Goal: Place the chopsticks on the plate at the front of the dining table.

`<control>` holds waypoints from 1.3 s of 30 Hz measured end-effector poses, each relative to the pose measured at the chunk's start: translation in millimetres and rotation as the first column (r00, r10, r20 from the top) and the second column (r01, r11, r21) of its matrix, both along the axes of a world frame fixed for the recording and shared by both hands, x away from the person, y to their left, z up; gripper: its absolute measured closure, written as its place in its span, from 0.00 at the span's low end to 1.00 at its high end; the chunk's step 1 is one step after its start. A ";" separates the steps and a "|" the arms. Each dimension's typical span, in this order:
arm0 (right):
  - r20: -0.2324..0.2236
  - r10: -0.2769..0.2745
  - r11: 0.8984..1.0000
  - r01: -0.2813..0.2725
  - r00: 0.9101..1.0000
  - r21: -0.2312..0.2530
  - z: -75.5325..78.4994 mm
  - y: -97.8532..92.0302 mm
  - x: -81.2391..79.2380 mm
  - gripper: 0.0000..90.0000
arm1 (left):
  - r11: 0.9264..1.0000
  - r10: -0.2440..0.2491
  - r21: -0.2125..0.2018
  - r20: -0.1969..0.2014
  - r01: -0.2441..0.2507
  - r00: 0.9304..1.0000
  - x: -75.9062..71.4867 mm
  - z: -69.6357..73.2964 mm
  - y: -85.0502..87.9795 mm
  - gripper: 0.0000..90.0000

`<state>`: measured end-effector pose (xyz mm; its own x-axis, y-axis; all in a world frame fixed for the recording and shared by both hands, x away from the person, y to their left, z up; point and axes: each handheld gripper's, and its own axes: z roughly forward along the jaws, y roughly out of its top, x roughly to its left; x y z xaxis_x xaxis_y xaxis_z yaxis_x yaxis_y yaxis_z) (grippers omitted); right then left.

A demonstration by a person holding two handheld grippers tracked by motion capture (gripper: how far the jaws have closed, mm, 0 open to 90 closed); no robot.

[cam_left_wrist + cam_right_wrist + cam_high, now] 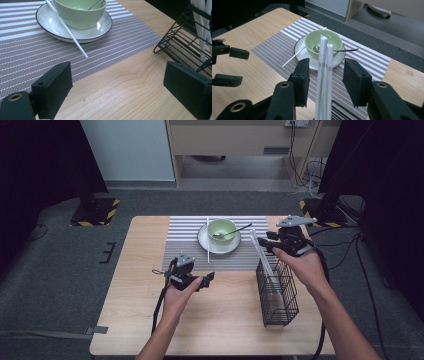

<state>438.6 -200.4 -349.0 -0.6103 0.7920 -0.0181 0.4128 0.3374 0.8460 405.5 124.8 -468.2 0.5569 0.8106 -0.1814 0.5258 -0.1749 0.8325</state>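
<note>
The right gripper stands over the upper ends of 2 white chopsticks, which rise between its black jaws. The jaws are apart, with a gap visible on each side of the sticks, so the pads do not press on them. In the high view the right gripper sits at the far end of the black wire basket, held by the person's right hand, and the chopsticks lean up out of the basket toward it. Their lower ends are lost among the wires, so whether they rest on the basket's floor is hard to tell.

The left gripper hovers low above the bare wooden table, near the front edge of the striped placemat. Its jaws are spread wide with nothing between them, as the left gripper view shows: only wood grain lies between the 2 pads.

Farther out, a green bowl stands on a white plate on the placemat, with a dark spoon resting in the bowl, its handle pointing toward the right gripper's side. 1 more white chopstick lies across the plate's left rim, its near tip on the mat. In the left gripper view that chopstick runs down beside the bowl, and the basket shows at the right edge.
</note>
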 end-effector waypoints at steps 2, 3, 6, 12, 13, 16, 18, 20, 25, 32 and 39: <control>-0.001 -0.002 1.000 0.002 1.000 -0.003 -2.1 1.7 1.9 0.66 | 1.000 -0.002 0.004 -0.002 0.002 1.000 0.0 -0.9 1.0 0.09; -0.010 -0.002 1.000 0.002 1.000 -0.006 -3.7 3.2 3.0 0.66 | 1.000 0.000 0.002 -0.002 0.000 1.000 0.1 -1.4 1.2 0.09; -0.021 0.000 1.000 0.000 1.000 -0.009 -7.8 6.7 4.6 0.66 | 1.000 0.001 0.002 -0.005 -0.001 1.000 0.0 -2.9 2.4 0.09; -0.034 -0.008 1.000 0.007 0.999 -0.019 -19.0 8.8 9.0 0.70 | 1.000 -0.004 0.018 -0.016 0.004 1.000 -0.2 -6.6 4.9 0.09; -0.038 -0.009 1.000 0.009 0.999 -0.019 -20.1 8.7 9.5 0.71 | 1.000 -0.002 0.019 -0.016 0.003 1.000 -0.1 -6.7 5.2 0.09; -0.043 -0.007 1.000 0.006 0.999 -0.013 -23.7 9.2 10.8 0.73 | 1.000 0.000 0.019 -0.018 0.000 1.000 0.2 -7.4 6.1 0.09; -0.046 -0.002 1.000 0.001 0.999 -0.013 -25.5 10.2 11.6 0.75 | 1.000 -0.001 0.022 -0.022 0.001 1.000 0.6 -8.3 6.4 0.09; -0.048 0.003 1.000 -0.003 0.999 -0.011 -26.8 11.2 12.4 0.76 | 1.000 -0.001 0.023 -0.024 0.001 1.000 1.3 -9.5 6.9 0.09; -0.043 0.010 1.000 -0.011 0.999 -0.011 -28.7 14.1 13.4 0.81 | 1.000 0.002 0.025 -0.030 -0.001 1.000 1.6 -11.1 8.2 0.09; -0.044 0.014 1.000 -0.014 0.999 -0.012 -30.8 16.1 15.1 0.88 | 1.000 0.011 0.025 -0.031 -0.010 0.999 1.2 -11.7 10.6 0.09; -0.047 0.028 1.000 -0.028 0.999 -0.008 -30.4 17.2 16.0 0.92 | 1.000 0.016 0.022 -0.032 -0.016 0.999 1.0 -11.5 14.2 0.09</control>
